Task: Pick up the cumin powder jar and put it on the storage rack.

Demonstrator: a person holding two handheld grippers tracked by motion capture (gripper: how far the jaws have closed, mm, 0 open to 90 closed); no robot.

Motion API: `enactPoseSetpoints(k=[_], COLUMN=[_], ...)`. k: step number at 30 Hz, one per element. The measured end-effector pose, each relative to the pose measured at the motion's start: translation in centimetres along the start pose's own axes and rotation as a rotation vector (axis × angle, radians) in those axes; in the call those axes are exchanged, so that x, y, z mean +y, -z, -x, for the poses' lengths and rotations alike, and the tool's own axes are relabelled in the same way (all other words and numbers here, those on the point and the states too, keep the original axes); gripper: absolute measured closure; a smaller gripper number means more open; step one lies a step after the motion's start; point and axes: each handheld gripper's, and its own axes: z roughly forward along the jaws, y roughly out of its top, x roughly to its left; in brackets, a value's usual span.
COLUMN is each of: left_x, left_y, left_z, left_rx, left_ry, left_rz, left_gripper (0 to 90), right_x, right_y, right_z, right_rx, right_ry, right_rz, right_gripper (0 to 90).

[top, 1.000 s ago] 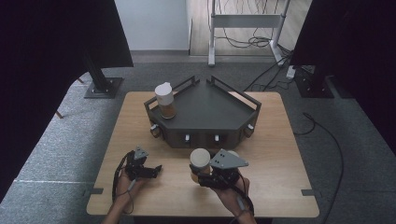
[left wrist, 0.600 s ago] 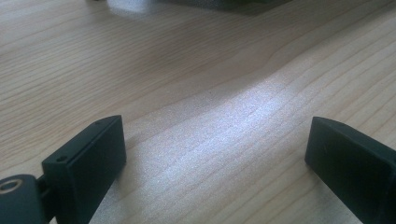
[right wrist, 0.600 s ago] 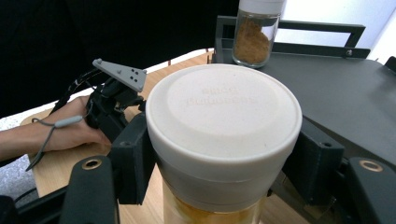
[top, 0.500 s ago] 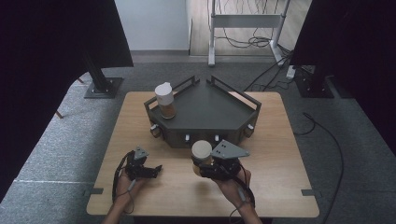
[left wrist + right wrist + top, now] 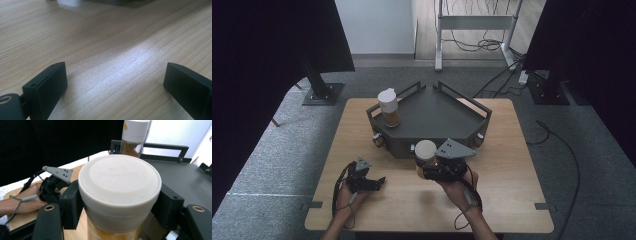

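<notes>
Progress, judged: one white-capped jar (image 5: 388,107) stands on the dark tray (image 5: 447,107), beyond the right claw (image 5: 426,169). That claw is clamped on the second jar (image 5: 119,195) just under its cap, holding it at the tray's near edge; placing it remains. The left claw (image 5: 115,85) rests on the bench (image 5: 522,165), jaws wide apart, empty.

Count: jars, two; trays, one.

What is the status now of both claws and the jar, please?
Right claw shut on white-lidded jar, held off the table by the tray's front edge. Left claw open on bare table. Second jar on tray's far-left corner, not in the way.
</notes>
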Motion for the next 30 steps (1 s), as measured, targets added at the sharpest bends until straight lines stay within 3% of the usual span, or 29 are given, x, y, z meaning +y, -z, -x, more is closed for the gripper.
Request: enactPoseSetpoints(k=[12, 30], left_x=[0.0, 0.1], left_y=[0.0, -0.1], left_z=[0.0, 0.0], left_rx=[-0.001, -0.001], left_ry=[-0.001, -0.002], left_rz=[0.0, 0.0], left_gripper=[4.6, 4.5], right_x=[1.0, 3.0], right_y=[-1.3, -2.6], right_z=[1.0, 1.9], right_rx=[-0.021, -0.068], right_ry=[-0.009, 0.001], right_rz=[-0.015, 0.014], right_gripper=[33.0, 33.0])
